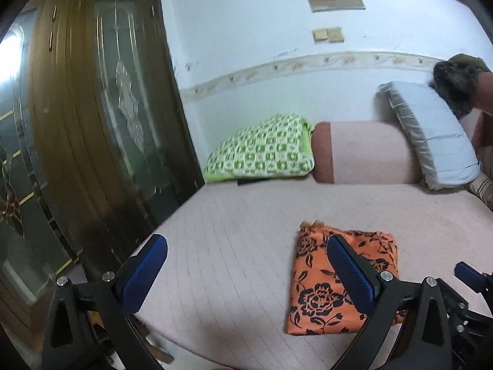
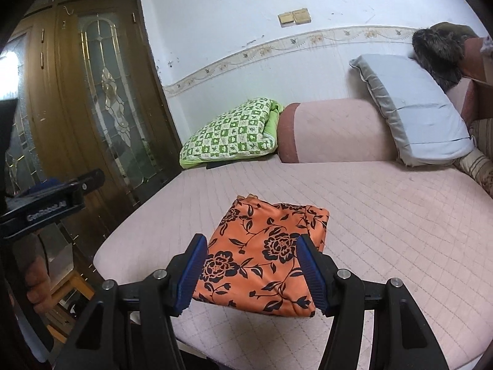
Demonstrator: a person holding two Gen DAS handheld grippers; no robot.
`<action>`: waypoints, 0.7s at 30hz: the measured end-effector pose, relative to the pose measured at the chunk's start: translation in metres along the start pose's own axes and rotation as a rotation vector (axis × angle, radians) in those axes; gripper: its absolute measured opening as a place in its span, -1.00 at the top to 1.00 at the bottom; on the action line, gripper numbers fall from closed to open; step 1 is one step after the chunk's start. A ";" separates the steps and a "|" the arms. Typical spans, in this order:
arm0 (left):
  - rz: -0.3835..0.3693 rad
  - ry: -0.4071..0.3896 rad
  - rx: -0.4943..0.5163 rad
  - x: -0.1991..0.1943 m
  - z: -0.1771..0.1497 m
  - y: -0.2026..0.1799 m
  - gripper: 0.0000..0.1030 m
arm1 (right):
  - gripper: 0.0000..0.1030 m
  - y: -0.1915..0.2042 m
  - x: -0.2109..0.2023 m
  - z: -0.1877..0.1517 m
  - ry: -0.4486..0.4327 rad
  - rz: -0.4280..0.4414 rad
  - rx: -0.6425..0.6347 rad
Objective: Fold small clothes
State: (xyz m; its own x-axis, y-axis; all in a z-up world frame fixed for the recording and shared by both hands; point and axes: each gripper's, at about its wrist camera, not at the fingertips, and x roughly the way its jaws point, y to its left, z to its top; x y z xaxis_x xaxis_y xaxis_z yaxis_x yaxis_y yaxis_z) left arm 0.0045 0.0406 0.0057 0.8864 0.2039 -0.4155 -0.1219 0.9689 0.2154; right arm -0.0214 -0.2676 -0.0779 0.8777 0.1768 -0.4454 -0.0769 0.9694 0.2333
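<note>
1. The bed [image 2: 385, 215], under a pale pink quilted cover, runs past the lower and right picture edges in both views, so its full extent is cut off.
2. The wardrobe [image 2: 92, 92] at the left is smeared by blur in the left wrist view; its top and left side are cropped.
3. A grey pillow [image 2: 416, 108] leans on a pink bolster [image 2: 339, 129]; a dark furry thing [image 2: 437, 52] above it is too unclear to identify.
4. A green checked pillow [image 2: 231, 132] partly hides a dark flat object beneath it.
5. The folded orange floral garment [image 2: 265, 252] lies on the bed near its front edge; its near edge is partly hidden behind the tongs' fingers.
6. The right tongs [image 2: 255, 271] stand about halfway open above the garment, holding nothing.
7. The left tongs [image 1: 246, 274] are spread wide and empty, with the garment behind the right finger.
8. A hand [image 2: 38, 280] at the left edge is mostly cropped.
</note>
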 end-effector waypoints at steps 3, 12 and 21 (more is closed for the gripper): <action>-0.028 -0.007 -0.008 -0.010 0.003 0.000 -1.00 | -0.24 0.000 -0.001 0.001 -0.003 0.007 0.005; -0.057 0.062 -0.024 -0.014 0.011 0.001 -1.00 | -0.24 0.000 -0.004 0.001 -0.016 0.013 0.006; -0.068 0.085 -0.018 -0.011 0.007 0.001 -1.00 | -0.24 0.001 0.001 -0.001 -0.002 0.021 0.003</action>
State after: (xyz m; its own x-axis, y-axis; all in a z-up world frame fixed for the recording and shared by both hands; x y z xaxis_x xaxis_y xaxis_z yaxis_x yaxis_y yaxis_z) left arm -0.0018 0.0384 0.0164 0.8519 0.1484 -0.5023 -0.0717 0.9830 0.1689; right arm -0.0214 -0.2666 -0.0792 0.8767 0.1972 -0.4387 -0.0940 0.9648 0.2458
